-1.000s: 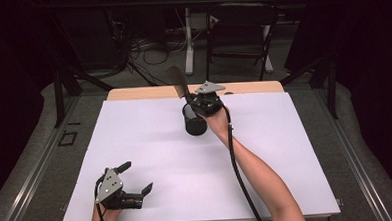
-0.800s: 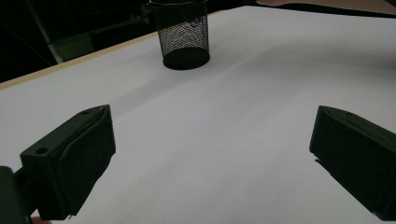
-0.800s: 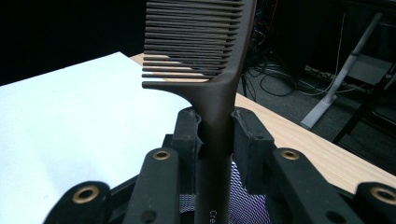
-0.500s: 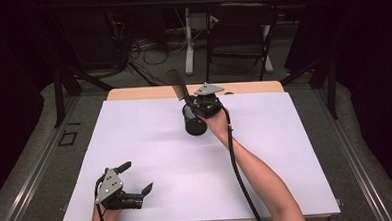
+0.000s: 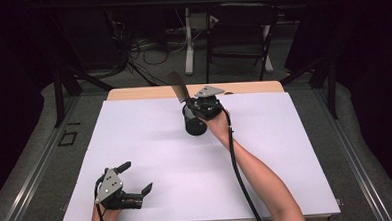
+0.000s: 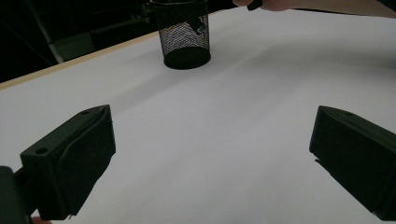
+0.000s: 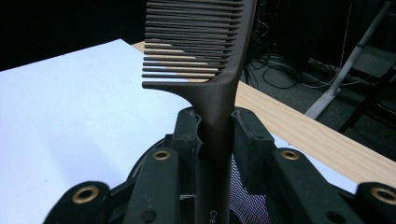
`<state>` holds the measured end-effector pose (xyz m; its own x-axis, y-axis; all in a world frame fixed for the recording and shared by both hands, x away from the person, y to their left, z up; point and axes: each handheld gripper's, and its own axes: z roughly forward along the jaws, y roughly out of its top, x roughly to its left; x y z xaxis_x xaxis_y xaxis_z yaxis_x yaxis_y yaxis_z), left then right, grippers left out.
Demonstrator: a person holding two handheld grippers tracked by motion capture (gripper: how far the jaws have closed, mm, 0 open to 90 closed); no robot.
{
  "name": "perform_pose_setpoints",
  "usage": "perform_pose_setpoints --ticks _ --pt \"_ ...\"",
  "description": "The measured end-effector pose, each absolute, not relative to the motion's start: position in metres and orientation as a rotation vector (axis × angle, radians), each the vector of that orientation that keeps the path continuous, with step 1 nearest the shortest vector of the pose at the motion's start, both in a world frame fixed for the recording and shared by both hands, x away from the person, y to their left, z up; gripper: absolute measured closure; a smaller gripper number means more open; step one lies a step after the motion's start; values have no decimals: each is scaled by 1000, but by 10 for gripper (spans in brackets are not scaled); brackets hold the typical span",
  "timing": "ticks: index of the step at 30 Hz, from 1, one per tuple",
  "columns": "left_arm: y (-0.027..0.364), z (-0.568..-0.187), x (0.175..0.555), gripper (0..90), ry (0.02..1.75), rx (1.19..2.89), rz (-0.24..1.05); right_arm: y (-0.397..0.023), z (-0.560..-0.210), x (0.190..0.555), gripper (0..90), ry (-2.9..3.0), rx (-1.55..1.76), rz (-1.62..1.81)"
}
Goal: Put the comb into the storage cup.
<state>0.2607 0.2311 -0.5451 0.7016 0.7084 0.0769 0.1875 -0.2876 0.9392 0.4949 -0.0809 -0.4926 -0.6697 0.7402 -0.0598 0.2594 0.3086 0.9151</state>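
- High view, from my seat: my left gripper (image 5: 137,180) rests at the near left of the white sheet (image 5: 150,142), jaws wide apart with nothing between them.
- Mesh cup (image 5: 194,123) stands mid-sheet toward the far edge; my right gripper (image 5: 199,106) and hand partly hide its rim.
- Right gripper view: the jaws clamp the dark comb (image 7: 205,51) by its handle; its top is cut off; the handle print reads only "Cre".
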Motion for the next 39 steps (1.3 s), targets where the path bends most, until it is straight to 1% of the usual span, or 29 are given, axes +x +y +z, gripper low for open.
perform_pose_setpoints --ticks 35,36,39 --pt "231 -545 261 4 705 1827 605 -81 -508 495 713 2180 914 1275" --pt "231 -545 261 4 706 1826 605 -81 -508 495 709 2182 914 1269" --pt "232 -545 261 4 705 1828 606 -82 -507 493 649 2187 904 1264"
